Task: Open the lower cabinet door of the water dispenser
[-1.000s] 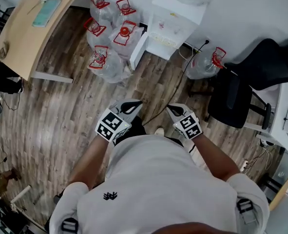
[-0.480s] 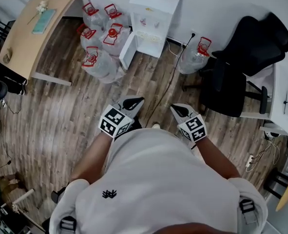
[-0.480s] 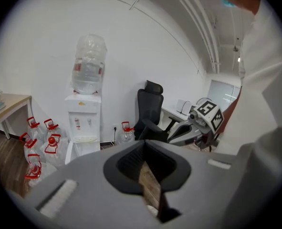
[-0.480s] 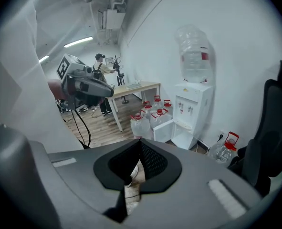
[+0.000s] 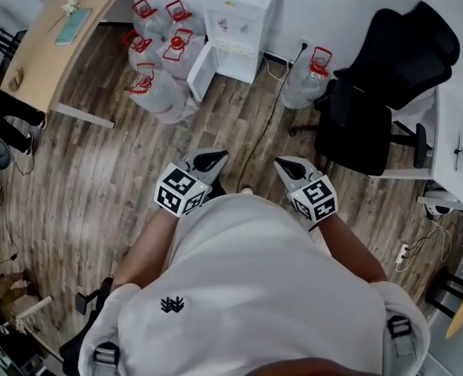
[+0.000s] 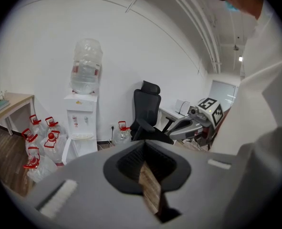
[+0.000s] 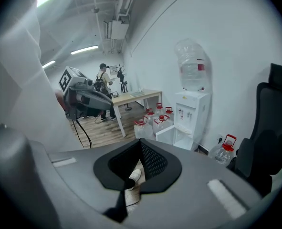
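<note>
The white water dispenser (image 5: pixel 239 18) stands against the far wall with a clear bottle on top (image 6: pixel 86 66). Its lower cabinet door (image 5: pixel 200 70) hangs swung out to the left, also seen in the right gripper view (image 7: pixel 165 135). My left gripper (image 5: pixel 209 160) is held close to my chest, well short of the dispenser, shut and empty. My right gripper (image 5: pixel 287 166) is level with it on the right, shut with nothing between its fingers. Both point towards the dispenser (image 7: pixel 191 111) over bare wood floor.
Several red-capped water jugs (image 5: pixel 157 84) crowd the floor left of the dispenser, and one more jug (image 5: pixel 303 77) sits right of it. A black office chair (image 5: pixel 380 92) is at the right, a wooden desk (image 5: pixel 55 37) at the left. A black cable (image 5: pixel 269 120) crosses the floor.
The dispenser and jugs have slid up and farther off in the head view. Both grippers stay shut near my chest; the cabinet door stays swung out.
</note>
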Tool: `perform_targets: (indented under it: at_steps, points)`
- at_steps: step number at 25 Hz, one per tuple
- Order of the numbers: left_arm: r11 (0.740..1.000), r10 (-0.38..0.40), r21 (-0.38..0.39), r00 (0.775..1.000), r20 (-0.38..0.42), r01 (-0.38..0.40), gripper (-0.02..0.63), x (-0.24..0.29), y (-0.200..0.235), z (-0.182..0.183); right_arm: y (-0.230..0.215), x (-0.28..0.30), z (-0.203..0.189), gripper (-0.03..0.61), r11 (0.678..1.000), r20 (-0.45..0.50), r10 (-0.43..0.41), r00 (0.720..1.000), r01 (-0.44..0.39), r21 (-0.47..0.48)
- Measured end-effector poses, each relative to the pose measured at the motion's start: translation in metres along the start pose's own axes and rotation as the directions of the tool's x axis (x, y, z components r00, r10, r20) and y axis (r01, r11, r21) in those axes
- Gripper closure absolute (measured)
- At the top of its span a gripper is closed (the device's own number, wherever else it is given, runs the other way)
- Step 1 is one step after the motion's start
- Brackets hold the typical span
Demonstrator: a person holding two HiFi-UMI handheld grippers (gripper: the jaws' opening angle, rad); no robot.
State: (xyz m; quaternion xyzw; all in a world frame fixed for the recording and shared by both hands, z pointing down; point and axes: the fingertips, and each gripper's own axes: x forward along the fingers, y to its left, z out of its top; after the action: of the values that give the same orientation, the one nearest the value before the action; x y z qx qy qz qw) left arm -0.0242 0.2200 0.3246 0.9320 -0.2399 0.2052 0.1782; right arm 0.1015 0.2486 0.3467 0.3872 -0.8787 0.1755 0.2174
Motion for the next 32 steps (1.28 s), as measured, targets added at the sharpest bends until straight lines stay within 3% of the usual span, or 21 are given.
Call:
perform_targets:
  at_steps: [14, 32]
  points:
    - [0.999, -0.029, 0.020, 1.000, 0.001, 0.029, 0.557, 0.017, -0.044, -0.002, 0.002, -0.039, -0.012, 0.578, 1.000, 0.051, -0.010, 0.999, 0.010, 0.004]
    - [0.997, -0.048, 0.052, 0.998, -0.031, 0.049, 0.557, 0.017, -0.056, -0.006, 0.009, -0.053, -0.012, 0.578, 1.000, 0.081, -0.014, 0.997, 0.013, 0.013]
